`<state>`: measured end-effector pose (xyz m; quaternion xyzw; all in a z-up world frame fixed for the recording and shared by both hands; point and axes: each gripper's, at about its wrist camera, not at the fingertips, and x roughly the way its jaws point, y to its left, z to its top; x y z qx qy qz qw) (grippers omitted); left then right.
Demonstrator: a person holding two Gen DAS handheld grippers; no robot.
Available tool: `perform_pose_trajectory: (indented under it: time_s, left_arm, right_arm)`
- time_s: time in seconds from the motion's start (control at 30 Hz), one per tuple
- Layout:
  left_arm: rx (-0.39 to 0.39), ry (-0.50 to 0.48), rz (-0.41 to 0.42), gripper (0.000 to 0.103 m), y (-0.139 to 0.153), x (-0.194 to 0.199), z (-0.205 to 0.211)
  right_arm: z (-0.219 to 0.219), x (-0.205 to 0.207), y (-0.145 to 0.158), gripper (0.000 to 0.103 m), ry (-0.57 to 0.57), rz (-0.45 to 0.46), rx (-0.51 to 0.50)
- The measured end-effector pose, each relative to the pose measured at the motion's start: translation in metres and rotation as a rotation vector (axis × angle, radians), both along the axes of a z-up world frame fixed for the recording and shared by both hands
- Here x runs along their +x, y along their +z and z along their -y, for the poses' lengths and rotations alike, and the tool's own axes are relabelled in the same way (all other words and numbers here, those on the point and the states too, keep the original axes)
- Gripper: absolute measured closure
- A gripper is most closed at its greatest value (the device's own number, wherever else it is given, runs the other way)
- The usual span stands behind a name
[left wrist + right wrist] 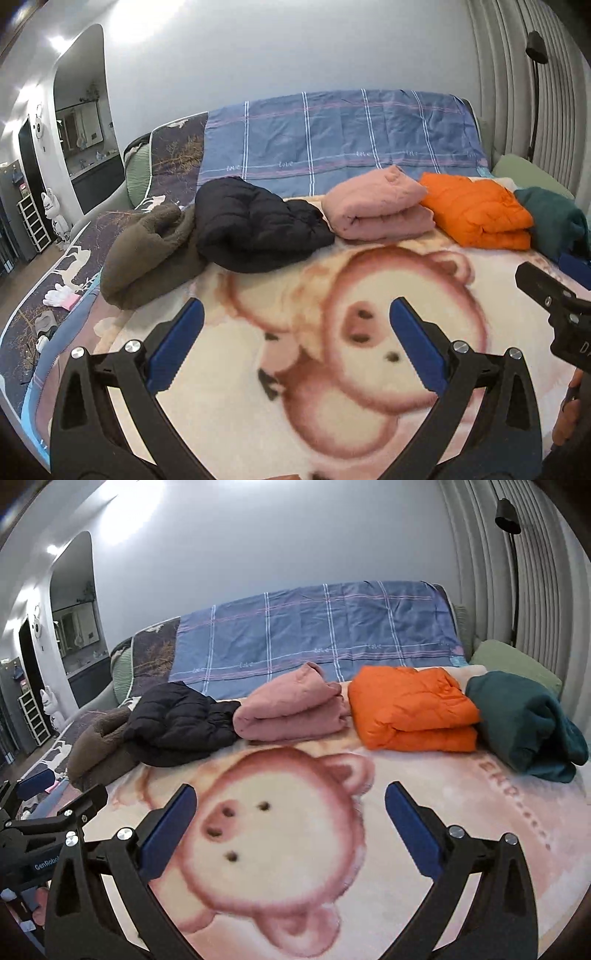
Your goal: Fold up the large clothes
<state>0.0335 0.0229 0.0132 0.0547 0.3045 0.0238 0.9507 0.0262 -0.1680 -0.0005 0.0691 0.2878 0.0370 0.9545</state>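
Note:
Several clothes lie in a row across the bed. A brown fleece garment lies crumpled at the left, a black puffer jacket bunched beside it. A pink garment, an orange puffer jacket and a teal garment are folded. My left gripper is open and empty above the pig blanket. My right gripper is open and empty above the blanket, and its body shows at the right edge of the left wrist view.
A blue plaid quilt lies behind the clothes against the wall. A green pillow sits at the right by a floor lamp. White gloves lie at the bed's left edge. A doorway and shelves are at far left.

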Motion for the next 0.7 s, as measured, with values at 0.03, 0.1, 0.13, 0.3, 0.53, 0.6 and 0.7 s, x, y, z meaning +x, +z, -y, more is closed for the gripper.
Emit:
perform_pose_trajectory:
  time_s: [0.03,0.1,0.13,0.3,0.53,0.6,0.7]
  left_arm:
    - [0.001,-0.002,-0.005,0.002,-0.0012,-0.0014,0.0004]
    - [0.000,0.003,-0.013,0.002,-0.0029,-0.0031,0.0004]
    - [-0.002,0.001,-0.013,0.002,-0.0035,-0.0037,0.0006]
    - [0.026,0.025,0.003,0.002,-0.0037,-0.0051,0.0004]
    - [0.047,0.060,0.036,0.002,-0.0006,-0.0085,-0.0017]
    - [0.050,0.057,0.030,0.002,-0.0013,-0.0084,-0.0014]
    - [0.047,0.054,0.018,0.002,-0.0031,-0.0070,-0.0026]
  right_arm:
    - [0.0003,-0.0011,0.0003,0.001,-0.001,-0.002,-0.002]
    - [-0.0003,-0.0025,0.0001,0.001,-0.003,-0.009,-0.007]
    - [0.0001,-0.0030,0.0004,0.001,-0.004,-0.010,-0.008]
    - [-0.0010,-0.0063,0.0019,0.001,-0.028,-0.012,-0.028]
    - [-0.0070,-0.0108,0.0056,0.001,-0.050,0.003,-0.086]
    - [-0.0074,-0.0108,0.0054,0.001,-0.050,0.000,-0.085]
    - [-0.0074,-0.0108,0.0043,0.001,-0.047,-0.009,-0.079]
